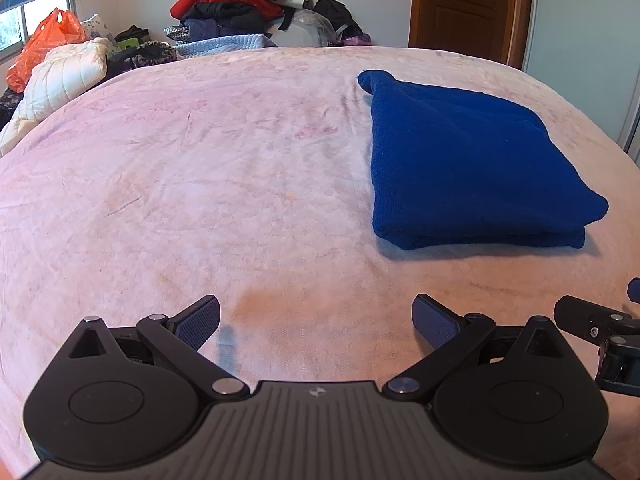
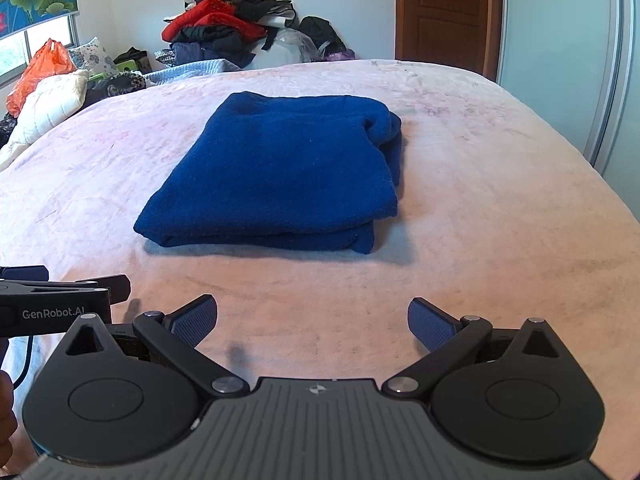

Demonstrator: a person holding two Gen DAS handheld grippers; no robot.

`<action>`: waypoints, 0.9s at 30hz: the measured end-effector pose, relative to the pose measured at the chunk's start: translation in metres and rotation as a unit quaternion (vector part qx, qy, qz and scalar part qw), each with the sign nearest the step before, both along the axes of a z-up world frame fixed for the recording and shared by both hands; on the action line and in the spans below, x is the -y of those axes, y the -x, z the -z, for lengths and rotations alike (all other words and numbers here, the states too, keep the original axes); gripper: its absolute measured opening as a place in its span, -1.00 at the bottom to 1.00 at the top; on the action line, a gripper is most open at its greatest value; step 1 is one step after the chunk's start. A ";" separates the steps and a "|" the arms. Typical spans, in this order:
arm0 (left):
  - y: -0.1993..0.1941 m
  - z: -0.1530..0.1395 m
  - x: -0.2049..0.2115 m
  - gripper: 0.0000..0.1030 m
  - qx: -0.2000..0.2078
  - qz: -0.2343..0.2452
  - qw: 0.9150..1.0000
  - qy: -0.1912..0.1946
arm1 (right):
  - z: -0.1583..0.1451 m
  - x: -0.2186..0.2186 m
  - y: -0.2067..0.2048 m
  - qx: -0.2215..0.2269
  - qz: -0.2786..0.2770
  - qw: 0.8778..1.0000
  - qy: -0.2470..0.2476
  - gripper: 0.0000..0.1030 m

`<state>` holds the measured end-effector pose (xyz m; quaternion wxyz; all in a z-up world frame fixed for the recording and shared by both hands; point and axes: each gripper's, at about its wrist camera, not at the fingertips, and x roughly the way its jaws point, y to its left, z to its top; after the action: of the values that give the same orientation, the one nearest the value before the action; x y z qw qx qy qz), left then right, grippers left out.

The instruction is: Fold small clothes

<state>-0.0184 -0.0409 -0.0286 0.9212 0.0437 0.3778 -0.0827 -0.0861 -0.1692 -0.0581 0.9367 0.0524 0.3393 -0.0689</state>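
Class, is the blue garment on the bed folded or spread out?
Folded. The blue garment lies as a compact rectangle, with stacked layers showing along its near edge.

We see one folded blue sweater [image 2: 276, 172] on one bed [image 2: 480, 200], two tools, left [image 1: 316, 322] and right [image 2: 312, 320], one orange bag [image 1: 44, 46], one brown door [image 1: 464, 8].

Fuzzy matt knit on blue garment [image 2: 276, 172]; soft napped pink blanket [image 2: 480, 200] over bed; matt black plastic gripper [image 2: 312, 322], blue textured pads [image 2: 194, 322], glossy wood door [image 2: 444, 12].
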 end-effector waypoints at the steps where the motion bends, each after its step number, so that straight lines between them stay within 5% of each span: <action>1: 0.000 0.000 0.000 1.00 0.000 0.000 1.000 0.000 | 0.000 -0.001 0.000 0.000 0.000 1.000 0.001 0.99; 27: -0.002 0.000 -0.001 1.00 -0.004 0.000 1.000 0.000 | 0.001 -0.001 -0.001 0.002 -0.002 1.000 0.001 0.99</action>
<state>-0.0165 -0.0398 -0.0281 0.9196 0.0432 0.3815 -0.0827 -0.0853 -0.1686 -0.0594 0.9374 0.0514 0.3377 -0.0676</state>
